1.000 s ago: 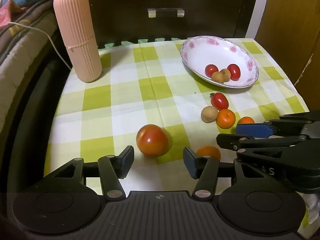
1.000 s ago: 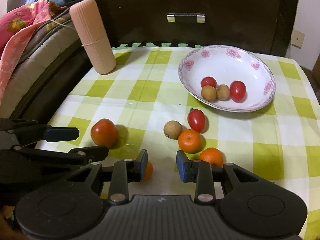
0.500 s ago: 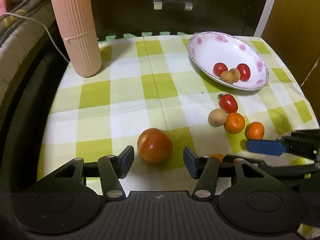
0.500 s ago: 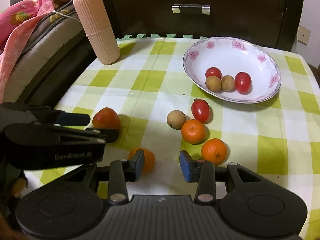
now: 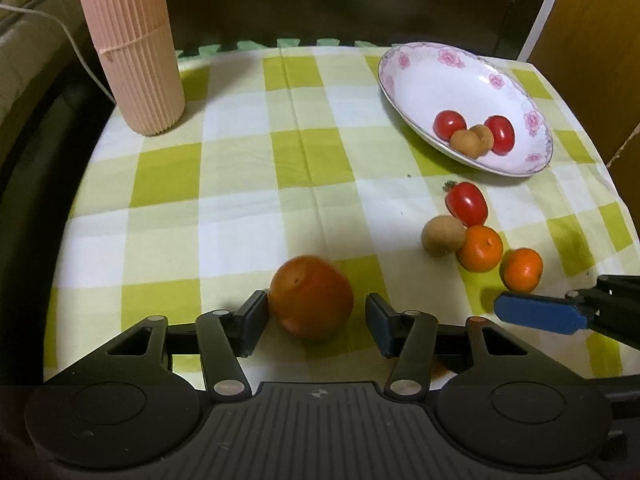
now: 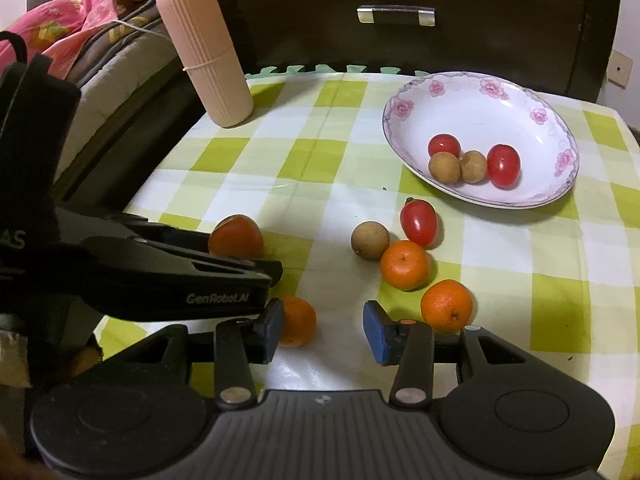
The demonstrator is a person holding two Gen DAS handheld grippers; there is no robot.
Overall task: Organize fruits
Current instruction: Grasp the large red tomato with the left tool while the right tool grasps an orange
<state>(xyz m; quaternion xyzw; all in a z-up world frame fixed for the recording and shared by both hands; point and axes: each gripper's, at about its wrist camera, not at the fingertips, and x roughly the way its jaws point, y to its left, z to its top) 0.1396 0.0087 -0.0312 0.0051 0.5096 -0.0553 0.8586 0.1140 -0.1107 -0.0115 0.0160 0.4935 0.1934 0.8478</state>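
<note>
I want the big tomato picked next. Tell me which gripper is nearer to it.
Left. The left gripper straddles the big tomato, open. The right gripper sits further right, by an orange.

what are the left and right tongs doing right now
Left tongs: open, straddling the big tomato, not gripping it.
Right tongs: open, empty.

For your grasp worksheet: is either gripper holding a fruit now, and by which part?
Neither. The left gripper is open around the big tomato; the right gripper is open beside an orange.
</note>
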